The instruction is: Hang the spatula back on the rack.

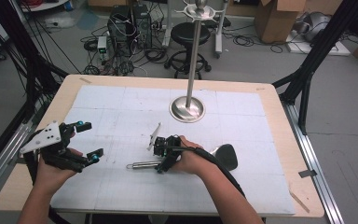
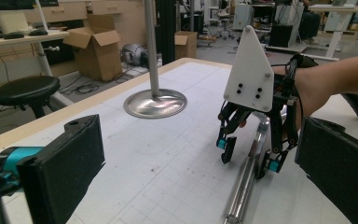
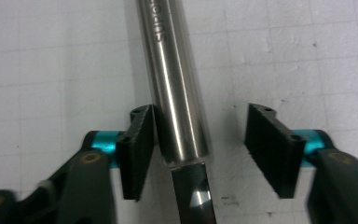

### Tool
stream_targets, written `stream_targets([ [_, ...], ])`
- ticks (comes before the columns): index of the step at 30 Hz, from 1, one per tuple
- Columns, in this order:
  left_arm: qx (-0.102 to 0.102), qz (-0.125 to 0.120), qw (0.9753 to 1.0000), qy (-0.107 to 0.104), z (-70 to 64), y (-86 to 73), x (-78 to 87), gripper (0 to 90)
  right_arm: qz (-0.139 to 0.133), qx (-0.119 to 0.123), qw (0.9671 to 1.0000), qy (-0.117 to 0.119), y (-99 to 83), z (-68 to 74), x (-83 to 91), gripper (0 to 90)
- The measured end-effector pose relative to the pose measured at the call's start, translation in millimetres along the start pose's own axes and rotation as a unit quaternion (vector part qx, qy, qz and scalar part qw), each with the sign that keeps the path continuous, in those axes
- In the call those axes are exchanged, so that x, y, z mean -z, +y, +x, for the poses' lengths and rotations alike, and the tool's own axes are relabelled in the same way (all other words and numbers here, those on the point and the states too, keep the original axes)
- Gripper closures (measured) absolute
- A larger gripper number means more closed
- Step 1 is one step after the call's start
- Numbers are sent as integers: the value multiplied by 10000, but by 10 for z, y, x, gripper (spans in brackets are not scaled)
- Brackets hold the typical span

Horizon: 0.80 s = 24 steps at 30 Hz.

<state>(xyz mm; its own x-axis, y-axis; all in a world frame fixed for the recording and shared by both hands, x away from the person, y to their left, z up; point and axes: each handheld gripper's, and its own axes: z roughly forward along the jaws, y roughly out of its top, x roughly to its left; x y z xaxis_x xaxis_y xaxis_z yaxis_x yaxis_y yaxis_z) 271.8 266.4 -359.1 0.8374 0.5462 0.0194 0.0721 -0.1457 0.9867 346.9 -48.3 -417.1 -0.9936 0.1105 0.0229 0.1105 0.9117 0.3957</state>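
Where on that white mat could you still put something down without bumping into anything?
The far left of the white mat, left of the stand's round base, is bare, as is the far right corner beyond it. The near edge between the two forearms is free too. The middle is crowded: the right gripper straddles the steel handle, and the left gripper hovers open nearby.

High view: we look forward and down from above the near edge of the table, far enough back to take in the stand and the floor beyond it.
Left gripper view: we sit low over the table, facing the stand from its near left.
Right gripper view: we look straight down, very near, at the handle lying nearer than the stand.
Shared: the handle appears in all three views.
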Motion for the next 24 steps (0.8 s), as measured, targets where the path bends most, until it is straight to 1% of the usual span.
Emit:
stream_targets([
  [1,0,0,10000,0,0,0,0,17,-3,59,10000,-3,-1,2,1,480],
  [2,-14,4,10000,-2,-2,0,-5,17,-3,59,10000,-3,-1,2,1,480],
  [3,-15,19,10000,-2,-3,-1,-7,17,0,112,9999,-6,-3,23,4,524],
  [4,-22,37,10000,16,-3,-3,-11,17,3,149,9999,-5,-2,38,6,536],
  [5,-22,37,10000,16,-3,-3,-11,17,0,201,9998,-55,1,49,4,546],
  [7,-25,43,10000,25,-2,-7,-15,17,19,197,9998,-27,2,71,12,605],
  [9,-21,54,10000,22,-5,-8,-18,17,34,222,9997,-17,5,78,16,642],
  [13,-32,83,10000,16,-10,-12,-27,17,19,219,9998,8,1,86,14,657],
  [17,-37,86,10000,19,-8,-14,-27,17,14,314,9995,-7,0,90,14,665],
  [18,-35,84,10000,22,-6,-15,-25,17,32,406,9992,-32,3,105,17,675],
  [20,-32,81,10000,20,-6,-16,-26,17,-1,447,9990,-11,4,107,10,681],
  [21,-31,83,10000,22,-6,-17,-26,17,30,460,9989,-38,6,118,15,689],
  [24,-31,85,10000,22,-8,-20,-27,17,34,404,9992,-45,5,119,22,693],
])
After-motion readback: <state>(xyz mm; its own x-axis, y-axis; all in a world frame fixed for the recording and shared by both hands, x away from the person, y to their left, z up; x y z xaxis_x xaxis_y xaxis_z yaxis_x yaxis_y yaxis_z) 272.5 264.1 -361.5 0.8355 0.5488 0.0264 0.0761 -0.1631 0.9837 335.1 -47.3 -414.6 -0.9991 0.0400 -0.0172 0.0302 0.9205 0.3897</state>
